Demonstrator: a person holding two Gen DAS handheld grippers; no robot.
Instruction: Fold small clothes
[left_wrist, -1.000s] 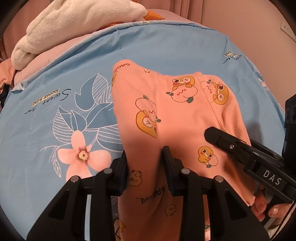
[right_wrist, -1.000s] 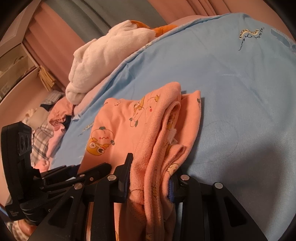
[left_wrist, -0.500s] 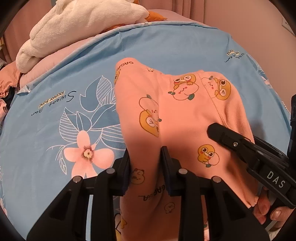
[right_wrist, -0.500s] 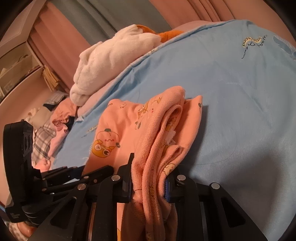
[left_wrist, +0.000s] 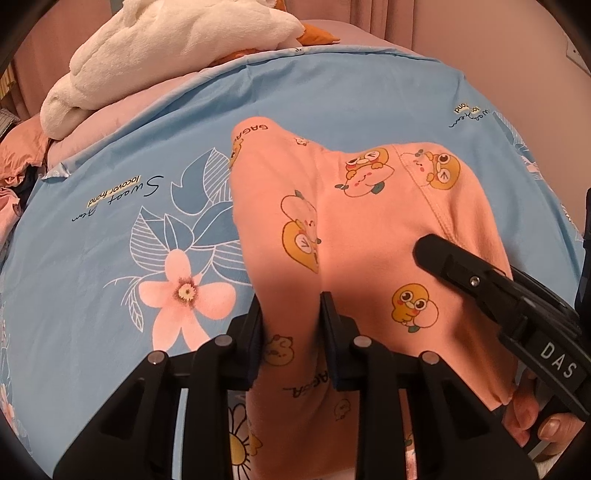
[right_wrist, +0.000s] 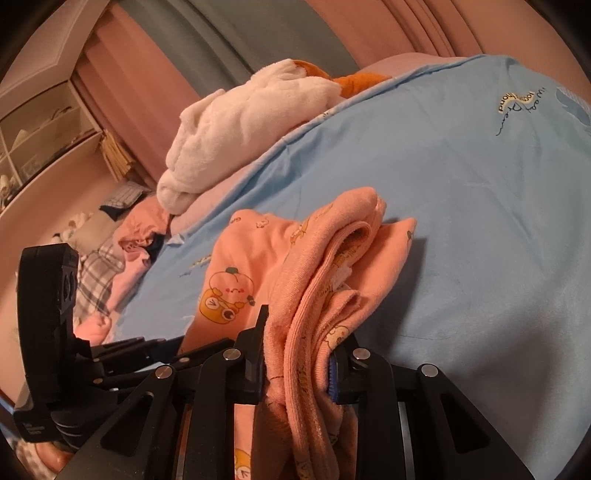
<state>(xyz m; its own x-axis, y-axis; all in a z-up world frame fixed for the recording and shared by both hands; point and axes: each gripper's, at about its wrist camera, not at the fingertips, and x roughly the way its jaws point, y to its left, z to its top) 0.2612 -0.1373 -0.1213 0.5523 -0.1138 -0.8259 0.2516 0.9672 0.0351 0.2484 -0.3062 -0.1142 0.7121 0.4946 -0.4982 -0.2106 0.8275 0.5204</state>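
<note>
Blue bedsheet (left_wrist: 110, 258); peach garment (left_wrist: 369, 229) long axis running away from camera.

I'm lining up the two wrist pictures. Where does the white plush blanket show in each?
Left wrist view: white blanket at the top left, beyond the blue sheet's far edge.
Right wrist view: white blanket upper centre-left, again past the sheet's far edge.
Shared landmark: the peach garment, which lies on the sheet in both.
</note>
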